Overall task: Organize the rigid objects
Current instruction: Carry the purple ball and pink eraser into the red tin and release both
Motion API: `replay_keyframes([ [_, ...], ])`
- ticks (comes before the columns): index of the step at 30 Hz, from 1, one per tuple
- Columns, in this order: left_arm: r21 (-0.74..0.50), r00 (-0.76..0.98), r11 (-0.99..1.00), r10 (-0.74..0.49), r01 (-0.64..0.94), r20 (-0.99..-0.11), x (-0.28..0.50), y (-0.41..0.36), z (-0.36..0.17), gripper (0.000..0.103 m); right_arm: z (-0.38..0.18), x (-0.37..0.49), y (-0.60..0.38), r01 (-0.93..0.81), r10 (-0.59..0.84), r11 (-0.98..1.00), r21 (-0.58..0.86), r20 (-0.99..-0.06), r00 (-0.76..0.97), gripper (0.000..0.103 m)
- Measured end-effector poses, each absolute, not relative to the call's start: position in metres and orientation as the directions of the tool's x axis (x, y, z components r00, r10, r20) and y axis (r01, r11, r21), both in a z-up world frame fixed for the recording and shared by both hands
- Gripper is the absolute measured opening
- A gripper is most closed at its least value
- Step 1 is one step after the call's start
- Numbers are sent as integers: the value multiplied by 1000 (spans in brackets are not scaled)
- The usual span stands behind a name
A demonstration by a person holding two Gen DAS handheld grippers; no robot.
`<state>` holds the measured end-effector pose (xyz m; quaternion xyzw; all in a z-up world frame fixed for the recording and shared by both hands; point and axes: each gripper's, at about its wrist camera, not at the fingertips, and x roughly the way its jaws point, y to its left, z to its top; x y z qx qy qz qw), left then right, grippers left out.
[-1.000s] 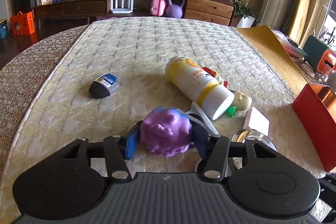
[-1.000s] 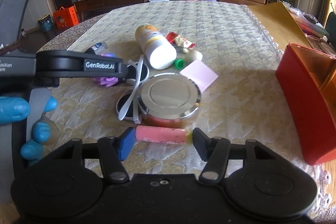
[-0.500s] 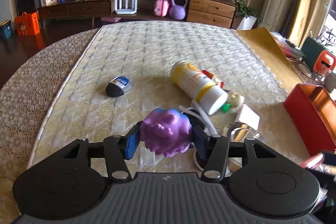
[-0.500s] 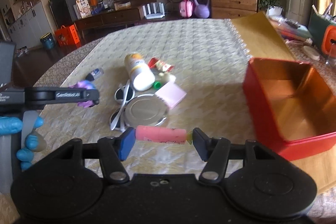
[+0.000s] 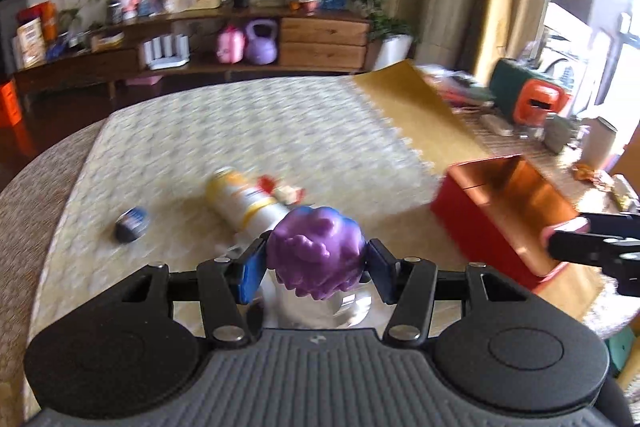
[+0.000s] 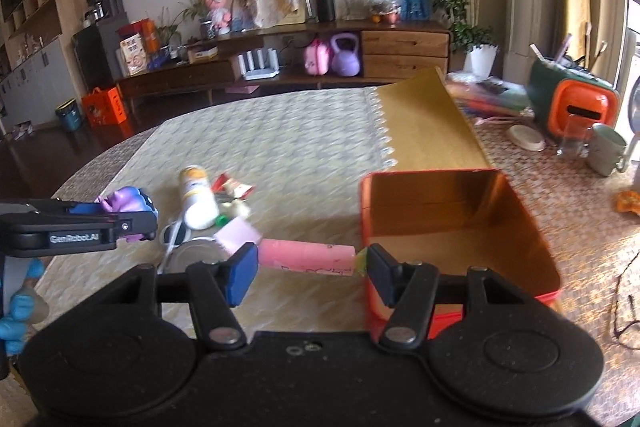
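Observation:
My left gripper [image 5: 316,261] is shut on a lumpy purple toy [image 5: 316,251] and holds it above the table; it also shows in the right wrist view [image 6: 124,203]. My right gripper [image 6: 308,265] is shut on a pink tube [image 6: 306,259], held lengthwise between the pads, just left of the open red box [image 6: 460,227]. The red box [image 5: 504,211] stands right of the left gripper. The right gripper's tip with the pink tube [image 5: 566,227] shows at the box's right side.
A white and yellow bottle [image 6: 196,197], a pink pad [image 6: 238,235], a round metal tin [image 6: 196,253], snack packets [image 6: 234,189] and a small dark container [image 5: 130,223] lie on the quilted cloth. A mug [image 6: 606,149] and an orange and green appliance [image 6: 572,107] stand far right.
Both grippers have risen and swung right with their loads. The red box has come nearer in both views, and the right gripper now sits at the box's near left corner.

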<state>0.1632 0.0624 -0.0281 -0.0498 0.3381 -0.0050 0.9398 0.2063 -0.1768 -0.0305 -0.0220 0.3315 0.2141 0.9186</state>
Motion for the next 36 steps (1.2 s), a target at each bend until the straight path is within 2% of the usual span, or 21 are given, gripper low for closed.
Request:
replay_keyframes([
  [16,-58,745,982,-173,178,-645,238,-61,-14,54,-53,255,-248,-358,312,931,69,-658,685,59],
  [20,-81,709,976,-201,200,-676,264,-84,-22,54,-61,265,-255,-373,311,926,55,-672,672,59],
  [23,-147,668,966,-253,211,-700,288,-97,-31,54,-69,273,-254,-411,321,911,41,-695,643,59],
  [26,-108,648,970,-227,219,-727,311,-114,-43,54,-76,281,-251,-440,321,898,24,-719,616,59],
  [36,-91,579,968,-214,234,-787,362,-156,-75,54,-96,307,-247,-472,324,881,25,-760,563,59],
])
